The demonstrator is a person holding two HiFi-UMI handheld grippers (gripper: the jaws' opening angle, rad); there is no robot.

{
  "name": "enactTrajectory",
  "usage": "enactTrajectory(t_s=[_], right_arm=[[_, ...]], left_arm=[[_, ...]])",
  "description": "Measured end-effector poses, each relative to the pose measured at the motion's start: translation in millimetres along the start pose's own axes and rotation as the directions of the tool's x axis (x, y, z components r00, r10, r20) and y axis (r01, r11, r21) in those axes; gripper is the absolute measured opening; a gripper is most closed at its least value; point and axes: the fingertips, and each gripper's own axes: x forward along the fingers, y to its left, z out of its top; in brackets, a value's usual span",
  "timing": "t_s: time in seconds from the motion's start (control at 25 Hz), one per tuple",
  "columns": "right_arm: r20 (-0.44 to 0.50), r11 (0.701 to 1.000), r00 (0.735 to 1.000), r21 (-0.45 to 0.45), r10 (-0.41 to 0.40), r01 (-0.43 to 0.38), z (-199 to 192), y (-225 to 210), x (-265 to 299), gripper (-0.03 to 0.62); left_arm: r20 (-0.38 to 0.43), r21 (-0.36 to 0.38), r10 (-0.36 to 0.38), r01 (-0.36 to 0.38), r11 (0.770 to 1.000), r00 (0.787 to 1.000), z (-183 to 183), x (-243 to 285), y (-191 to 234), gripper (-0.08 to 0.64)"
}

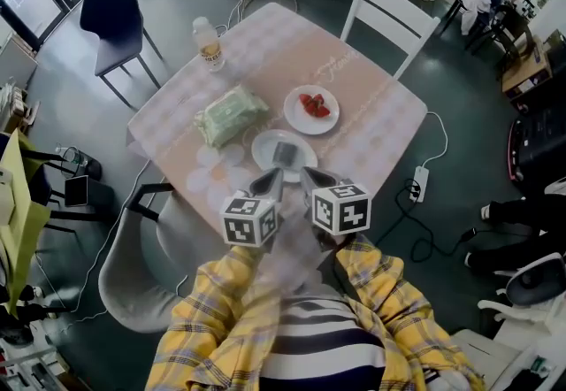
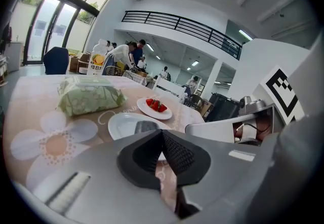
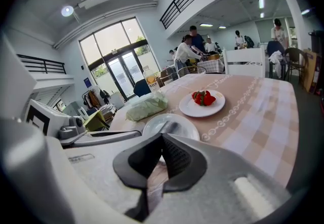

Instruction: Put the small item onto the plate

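grey floor (image 1: 181, 0), white chair (image 1: 390, 12), glass doors (image 3: 119, 61)

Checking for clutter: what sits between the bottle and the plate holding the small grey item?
The green soft pack lies between the bottle and that plate, clearest in the head view.

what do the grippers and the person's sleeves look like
The left gripper and right gripper are pale grey, with dark ridged jaws and a white cube of black square markers each. The person wears yellow plaid sleeves over a striped top.
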Motion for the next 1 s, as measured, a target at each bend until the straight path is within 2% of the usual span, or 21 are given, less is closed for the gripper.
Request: enactTrajectory(t_s=[0.24,0.56,1.0], right_arm=[[0.001,1.000,1.000,-0.006,0.001,-0.001,-20,5,-23,0.002],[0.006,1.000,1.000,0.007,0.015,-0.015,-50,17,-56,0.002],[-0.013,0.999,0.999,-0.029,0.044,-0.044,-91,36,-88,0.002]], left_arm=[[-0.008,0.013,-0.014,0.014,1.000,1.000,-22,-21,-26,0.002],[-0.007,-0.007,-0.029,0.029,1.000,1.000,-53,-50,-56,0.002],[0.014,-0.033,0.007,-0.007,0.999,1.000,-83,-88,-71,0.002]])
